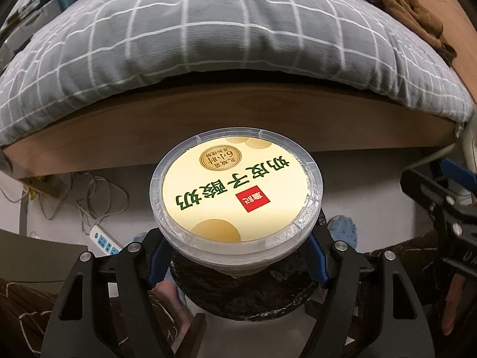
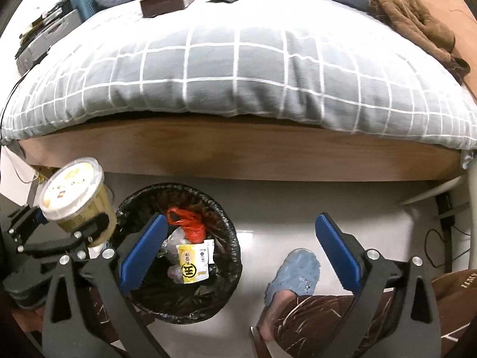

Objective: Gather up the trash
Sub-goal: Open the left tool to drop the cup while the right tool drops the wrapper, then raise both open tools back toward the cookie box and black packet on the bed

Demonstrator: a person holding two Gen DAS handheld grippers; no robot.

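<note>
Yogurt cup held over the lined bin

The yogurt cup, its cream lid printed with green characters, is clamped between the blue pads of the left gripper directly above the black-lined trash bin. The right gripper is seen spread wide with nothing between its pads. A yellow packet and red bag are seen inside the bin.

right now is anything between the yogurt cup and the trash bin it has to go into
Nothing visible blocks it. The left gripper holds the yogurt cup above the near rim of the open bin. The right gripper is open and empty, one finger over the bin's left side.
</note>
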